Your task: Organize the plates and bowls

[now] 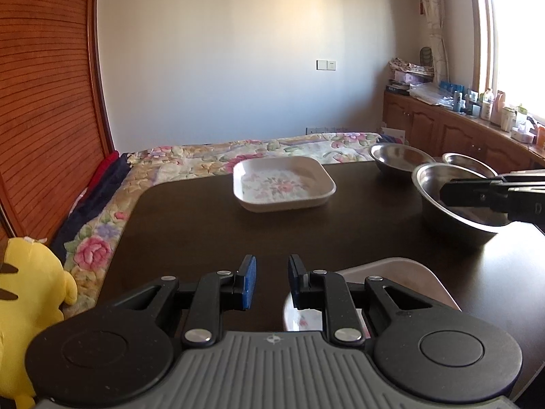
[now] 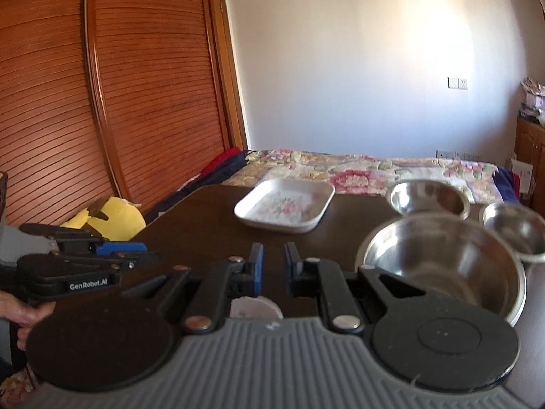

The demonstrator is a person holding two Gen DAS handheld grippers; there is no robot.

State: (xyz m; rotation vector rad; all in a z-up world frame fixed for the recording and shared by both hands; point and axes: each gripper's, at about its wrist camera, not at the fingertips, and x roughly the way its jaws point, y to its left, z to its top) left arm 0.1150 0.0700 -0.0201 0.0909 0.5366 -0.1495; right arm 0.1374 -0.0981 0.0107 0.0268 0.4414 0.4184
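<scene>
Left gripper [image 1: 271, 281]: jaws near-closed, narrow gap, nothing between. Right gripper [image 2: 273, 266]: same, empty. Dark table [image 1: 204, 225]: floral square dish [image 1: 283, 184] at 12 o'clock; three steel bowls [image 2: 442, 266] clustered at 2 o'clock; second square dish [image 1: 402, 272] under left gripper, 5 o'clock.

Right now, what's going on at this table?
A person holds a gripper in each hand above a dark table, sorting dishes. Both the left tool and the right tool are nearly shut with nothing between the fingers. A floral square plate sits at the far side, and another plate lies just under the left tool. Three steel bowls stand apart on the right: a large bowl, a medium bowl and a small bowl. Nothing is stacked yet.
</scene>
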